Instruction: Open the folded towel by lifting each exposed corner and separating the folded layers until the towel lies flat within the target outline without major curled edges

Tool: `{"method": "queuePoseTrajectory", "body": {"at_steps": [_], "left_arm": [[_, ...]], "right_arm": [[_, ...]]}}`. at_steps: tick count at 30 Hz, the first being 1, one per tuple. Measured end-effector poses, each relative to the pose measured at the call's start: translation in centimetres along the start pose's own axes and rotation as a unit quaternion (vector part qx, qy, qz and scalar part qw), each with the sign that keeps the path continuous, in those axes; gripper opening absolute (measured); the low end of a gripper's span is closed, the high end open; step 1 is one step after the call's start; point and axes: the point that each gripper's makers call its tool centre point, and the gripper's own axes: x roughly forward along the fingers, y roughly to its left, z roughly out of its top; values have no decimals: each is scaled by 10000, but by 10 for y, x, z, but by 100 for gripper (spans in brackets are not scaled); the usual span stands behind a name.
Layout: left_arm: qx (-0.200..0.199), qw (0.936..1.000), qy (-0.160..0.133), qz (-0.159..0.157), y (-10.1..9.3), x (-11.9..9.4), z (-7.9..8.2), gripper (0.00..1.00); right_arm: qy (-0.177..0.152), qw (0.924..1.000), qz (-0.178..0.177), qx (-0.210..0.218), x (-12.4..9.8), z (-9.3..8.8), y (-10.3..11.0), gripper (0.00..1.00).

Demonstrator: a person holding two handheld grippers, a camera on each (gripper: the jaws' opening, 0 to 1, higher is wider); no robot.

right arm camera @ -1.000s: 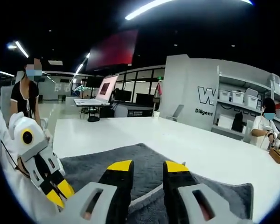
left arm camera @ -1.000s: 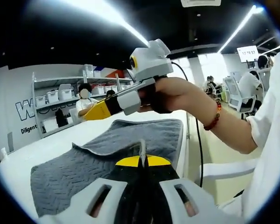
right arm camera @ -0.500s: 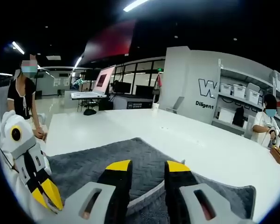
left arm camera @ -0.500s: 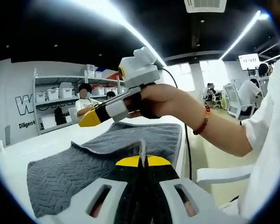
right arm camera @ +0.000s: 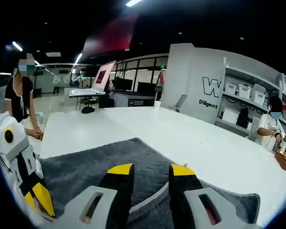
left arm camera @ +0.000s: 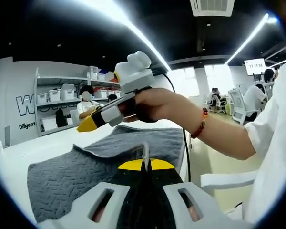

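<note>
Left gripper: jaws together, pinching a pale hem of the grey towel. Right gripper: jaws apart, above the towel w/ nothing in them. Towel lies on the white worktop, one layer folded over. Risk: thin hem slips out, or a one-sided pull drags the cloth skewed. Near edge close to the person; plenty of bare worktop beyond.

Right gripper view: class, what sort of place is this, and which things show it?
Probably a workshop or lab in an open office: a long white table, shelves of white storage bins, and other people at benches.
</note>
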Motion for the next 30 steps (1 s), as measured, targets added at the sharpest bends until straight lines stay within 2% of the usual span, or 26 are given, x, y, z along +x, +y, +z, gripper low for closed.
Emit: {"method": "queuePoseTrajectory", "body": {"at_steps": [11,15,18,30], "left_arm": [[42,10000,-7,37,-1,-1,-3,1],[-70,9999,-54,-70,-4,-1,-2,1],[-77,9999,-58,-35,-1,-2,-3,1],[-151,9998,-120,-25,2,-4,-3,1]], "right_arm": [[173,9998,-17,-32,9,-5,-5,26],[210,9998,-51,-4,12,-7,-9,26],[241,9997,-65,-1,15,-8,-10,26],[576,9983,-126,-19,30,-24,-18,26]]}}
